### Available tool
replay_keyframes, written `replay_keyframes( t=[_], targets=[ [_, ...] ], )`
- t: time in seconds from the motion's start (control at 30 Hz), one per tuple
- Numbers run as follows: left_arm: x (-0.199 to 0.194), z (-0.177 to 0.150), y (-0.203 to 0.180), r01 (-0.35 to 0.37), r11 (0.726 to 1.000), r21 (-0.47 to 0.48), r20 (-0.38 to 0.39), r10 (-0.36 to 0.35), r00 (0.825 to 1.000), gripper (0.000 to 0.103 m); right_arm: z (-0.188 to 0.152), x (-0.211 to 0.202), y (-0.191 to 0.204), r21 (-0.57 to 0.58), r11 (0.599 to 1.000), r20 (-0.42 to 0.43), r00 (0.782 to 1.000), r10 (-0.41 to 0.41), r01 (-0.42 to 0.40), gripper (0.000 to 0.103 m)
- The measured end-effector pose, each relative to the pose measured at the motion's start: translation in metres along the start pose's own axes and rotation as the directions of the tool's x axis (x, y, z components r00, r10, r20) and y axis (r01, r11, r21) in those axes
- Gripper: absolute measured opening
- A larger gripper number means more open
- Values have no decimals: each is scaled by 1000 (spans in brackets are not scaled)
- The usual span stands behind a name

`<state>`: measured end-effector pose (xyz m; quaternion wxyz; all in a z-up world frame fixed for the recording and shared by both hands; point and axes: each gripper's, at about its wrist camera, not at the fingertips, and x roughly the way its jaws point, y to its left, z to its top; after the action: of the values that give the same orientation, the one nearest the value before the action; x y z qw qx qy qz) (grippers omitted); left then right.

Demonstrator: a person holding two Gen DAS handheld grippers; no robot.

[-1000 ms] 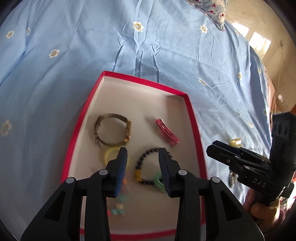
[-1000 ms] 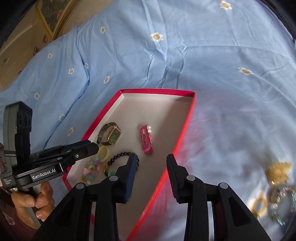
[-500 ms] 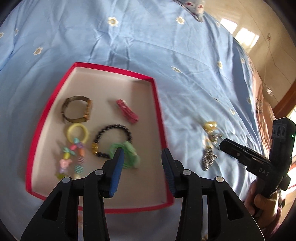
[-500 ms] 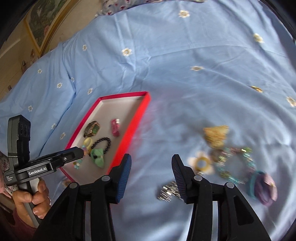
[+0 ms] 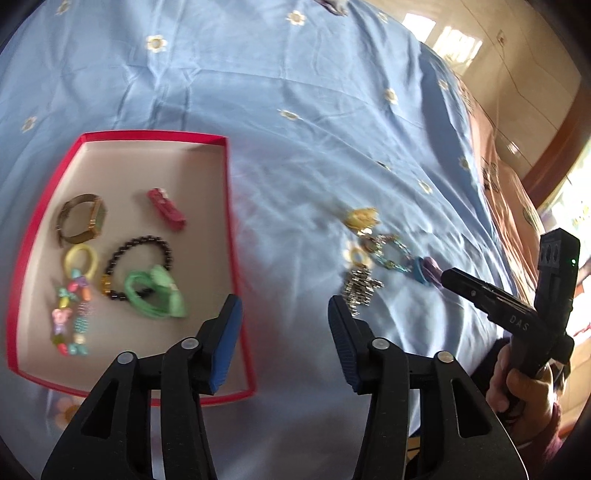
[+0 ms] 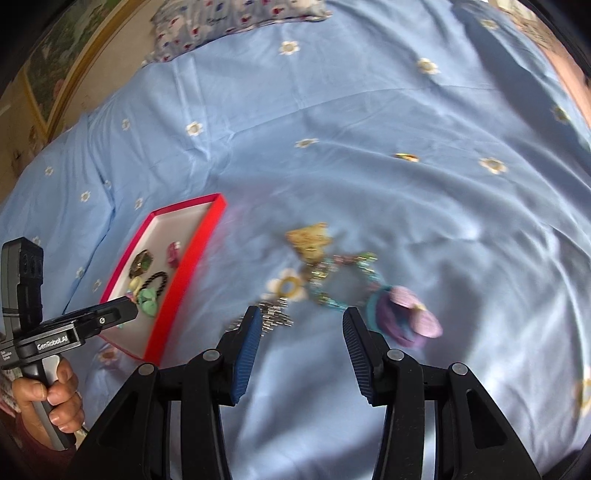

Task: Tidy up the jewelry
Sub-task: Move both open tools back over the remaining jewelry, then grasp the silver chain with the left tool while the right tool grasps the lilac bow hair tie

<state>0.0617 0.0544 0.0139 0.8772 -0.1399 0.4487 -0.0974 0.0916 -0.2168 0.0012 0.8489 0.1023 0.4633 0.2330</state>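
Jewelry is split between two places: a red-rimmed tray (image 5: 236,236) on the blue bedsheet (image 5: 295,129) holds the sorted pieces, while a loose cluster (image 6: 325,280) lies on the cloth well apart, evidently awaiting transfer. Left gripper (image 5: 284,332) and right gripper (image 6: 299,343) are carried part-open and empty, the left's jaws having just widened, the right poised above the cluster, presumably for the next pick.

Pale blue bedsheet (image 5: 295,122) with small white flowers filling both frames, patterned pillow (image 6: 236,18) at top, framed picture (image 6: 55,70) upper left, sunlit tiled floor (image 5: 517,66) upper right
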Motion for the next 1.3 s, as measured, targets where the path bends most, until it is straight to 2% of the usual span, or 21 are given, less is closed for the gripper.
replay_keyframes(
  t=[0.33, 0.87, 0.93, 0.97, 1.0, 1.03, 1.07, 1.1, 1.13, 1.17, 1.2, 1.23, 1.3],
  targets=[
    [24, -2, -36, 29, 997, 67, -62, -25, 998, 51, -6, -14, -40, 59, 997, 15, 998, -56, 55, 47],
    [75, 6, -63, 73, 987, 140, -152, -51, 987, 60, 2, 13, -55, 15, 996, -30, 995, -91, 91, 46],
    [86, 7, -67, 77, 985, 154, -170, -51, 984, 61, 3, 17, -55, -1, 994, -33, 994, -108, 108, 33],
    [90, 7, -68, 77, 984, 159, -175, -49, 983, 61, 4, 19, -55, -7, 993, -38, 992, -121, 120, 15],
    [94, 6, -70, 76, 982, 171, -174, -46, 984, 61, 4, 20, -56, -7, 992, -41, 991, -128, 128, 7],
    [96, 5, -72, 71, 980, 186, -170, -39, 985, 61, 4, 20, -57, -4, 992, -38, 991, -126, 126, 7],
    [97, 5, -74, 68, 978, 198, -168, -35, 985, 59, 4, 19, -57, -5, 992, -33, 991, -127, 127, 5],
    [99, 4, -75, 69, 975, 210, -166, -34, 986, 48, 4, 18, -56, -9, 991, -30, 991, -131, 131, 2],
    [101, 2, -76, 69, 972, 223, -170, -31, 985, 32, 4, 17, -55, -12, 991, -24, 991, -134, 134, 2],
    [103, 2, -77, 68, 971, 228, -171, -29, 985, 27, 3, 14, -55, -13, 991, -16, 991, -131, 130, 2],
    [103, 2, -76, 73, 971, 229, -171, -34, 985, 16, 5, 13, -54, -11, 992, -13, 992, -129, 129, 2],
    [103, 2, -75, 84, 971, 226, -175, -44, 984, 9, 5, 12, -55, -8, 992, -9, 992, -127, 127, 2],
    [101, 3, -73, 93, 971, 218, -172, -56, 983, 9, 5, 10, -55, -6, 992, -5, 992, -128, 128, 1]
  ],
)
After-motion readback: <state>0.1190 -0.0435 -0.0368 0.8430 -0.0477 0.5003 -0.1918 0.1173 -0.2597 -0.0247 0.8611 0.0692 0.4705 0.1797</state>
